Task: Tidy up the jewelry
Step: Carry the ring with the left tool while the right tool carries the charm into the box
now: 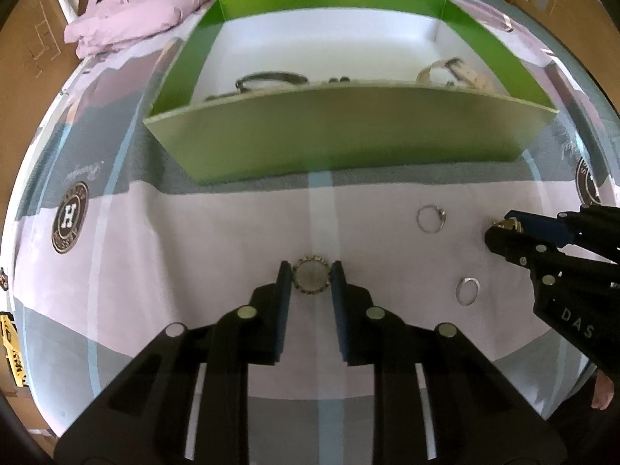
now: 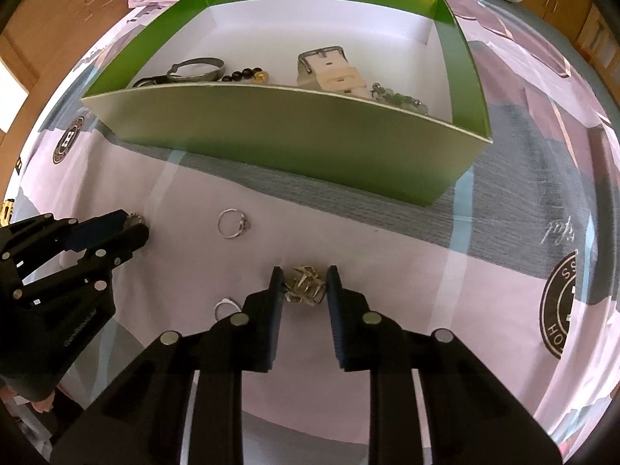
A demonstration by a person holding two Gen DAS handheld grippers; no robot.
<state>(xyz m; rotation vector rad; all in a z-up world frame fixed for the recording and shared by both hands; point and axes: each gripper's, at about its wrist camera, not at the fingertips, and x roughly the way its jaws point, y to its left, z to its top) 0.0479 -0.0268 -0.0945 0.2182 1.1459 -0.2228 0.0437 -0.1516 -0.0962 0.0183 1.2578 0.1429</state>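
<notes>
Pinching two pieces at once off the bedsheet (image 1: 193, 232), mid-pickup in the sorting job. Closing the left claw (image 1: 311, 277) on a round crimped-edge brooch (image 1: 312, 279) at lower centre of the left view, pads touching its rim on both sides. Clamping the right claw (image 2: 303, 283) on a gold openwork ring (image 2: 304, 285) at centre of the right view.

Next, judging by the layout: lifting both clear and carrying them over the near wall of the green box (image 2: 294, 131) in the upper frame, already holding a bangle (image 2: 197, 68), dark beads (image 2: 244, 74) and a cream watch strap (image 2: 333, 71). Leaving a stone-set ring (image 2: 232, 224) and a plain band (image 1: 467, 290) lying on the sheet, right of the left claw.

Reading "DAS" on the right claw's body in the left view; an "H" in a round crest (image 1: 69, 217) printed on the sheet; cursive script there too blurred to read.
</notes>
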